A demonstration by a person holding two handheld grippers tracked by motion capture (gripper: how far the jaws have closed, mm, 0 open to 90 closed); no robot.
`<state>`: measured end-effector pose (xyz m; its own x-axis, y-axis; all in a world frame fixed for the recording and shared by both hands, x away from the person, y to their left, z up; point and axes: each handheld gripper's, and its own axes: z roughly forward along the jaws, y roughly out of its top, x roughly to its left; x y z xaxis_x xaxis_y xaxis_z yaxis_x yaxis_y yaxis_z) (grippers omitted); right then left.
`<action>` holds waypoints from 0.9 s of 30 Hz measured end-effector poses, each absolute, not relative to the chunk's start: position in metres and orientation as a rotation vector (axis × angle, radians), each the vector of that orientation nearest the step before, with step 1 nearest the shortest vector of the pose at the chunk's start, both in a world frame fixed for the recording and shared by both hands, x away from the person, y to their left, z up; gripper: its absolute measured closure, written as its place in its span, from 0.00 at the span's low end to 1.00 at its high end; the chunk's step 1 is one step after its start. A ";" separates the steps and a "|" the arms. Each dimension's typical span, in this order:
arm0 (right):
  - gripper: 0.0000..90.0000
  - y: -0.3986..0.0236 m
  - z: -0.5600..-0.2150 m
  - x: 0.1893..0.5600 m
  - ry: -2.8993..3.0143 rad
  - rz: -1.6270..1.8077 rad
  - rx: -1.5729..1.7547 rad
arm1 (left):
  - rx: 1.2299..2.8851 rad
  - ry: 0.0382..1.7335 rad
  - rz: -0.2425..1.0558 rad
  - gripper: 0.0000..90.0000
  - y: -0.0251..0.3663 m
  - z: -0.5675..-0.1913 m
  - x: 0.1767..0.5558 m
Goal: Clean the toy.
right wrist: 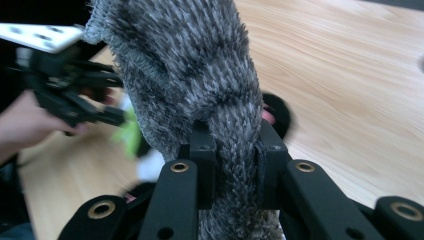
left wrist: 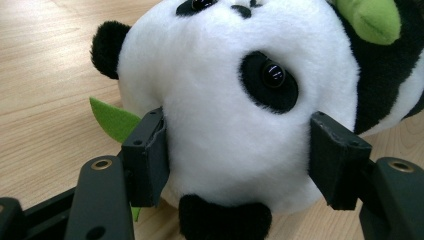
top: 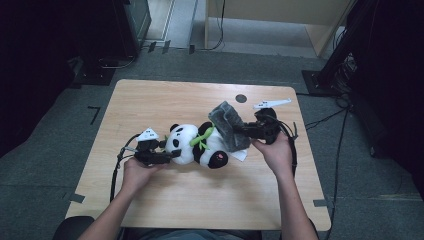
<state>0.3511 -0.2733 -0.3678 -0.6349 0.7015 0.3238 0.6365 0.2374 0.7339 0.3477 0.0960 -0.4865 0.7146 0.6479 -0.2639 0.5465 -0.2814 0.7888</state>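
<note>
So left gripper [left wrist: 235, 165] clamped on panda plush [left wrist: 225, 100] head, right gripper [right wrist: 235, 165] pinching grey knit cloth [right wrist: 190, 75] above wooden table [top: 150, 100].

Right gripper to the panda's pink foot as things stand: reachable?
Probably not without letting go. The right gripper is shut on the grey knit cloth, which hangs between it and the panda. The pink foot lies close below with bare table around it, so the path is free but the jaws are occupied.
</note>
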 end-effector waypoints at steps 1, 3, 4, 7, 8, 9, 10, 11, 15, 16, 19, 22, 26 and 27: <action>0.85 -0.268 -0.366 0.351 2.423 1.390 1.288 | 1.956 0.918 0.135 0.38 0.096 -0.487 0.347; 0.85 -0.257 -0.363 0.352 2.446 1.413 1.253 | 1.950 0.920 0.136 0.38 0.096 -0.487 0.347; 0.85 -0.253 -0.363 0.352 2.452 1.431 1.238 | 1.948 0.920 0.138 0.38 0.096 -0.488 0.347; 0.85 -0.240 -0.368 0.357 2.495 1.415 1.213 | 1.951 0.919 0.144 0.38 0.096 -0.488 0.346; 0.85 -0.236 -0.371 0.359 2.510 1.408 1.204 | 1.955 0.915 0.148 0.38 0.096 -0.487 0.346; 0.85 -0.232 -0.375 0.361 2.530 1.392 1.210 | 1.956 0.914 0.150 0.38 0.095 -0.487 0.345; 0.85 -0.229 -0.377 0.362 2.543 1.383 1.219 | 1.958 0.913 0.151 0.38 0.095 -0.487 0.345; 0.85 -0.227 -0.382 0.365 2.562 1.368 1.214 | 1.959 0.912 0.154 0.38 0.095 -0.488 0.345; 0.85 -0.221 -0.398 0.374 2.593 1.318 1.251 | 1.962 0.910 0.154 0.38 0.095 -0.488 0.344; 0.85 -0.220 -0.402 0.376 2.593 1.297 1.263 | 1.965 0.907 0.157 0.38 0.095 -0.488 0.344; 0.85 -0.224 -0.412 0.380 2.586 1.298 1.314 | 1.961 0.921 0.147 0.38 0.094 -0.487 0.344; 0.84 -0.231 -0.418 0.384 2.577 1.328 1.357 | 1.960 0.924 0.140 0.38 0.095 -0.487 0.345; 0.85 -0.238 -0.424 0.385 2.568 1.371 1.383 | 1.962 0.934 0.128 0.38 0.095 -0.486 0.346; 0.85 -0.240 -0.426 0.385 2.563 1.380 1.386 | 1.959 0.939 0.123 0.39 0.095 -0.486 0.346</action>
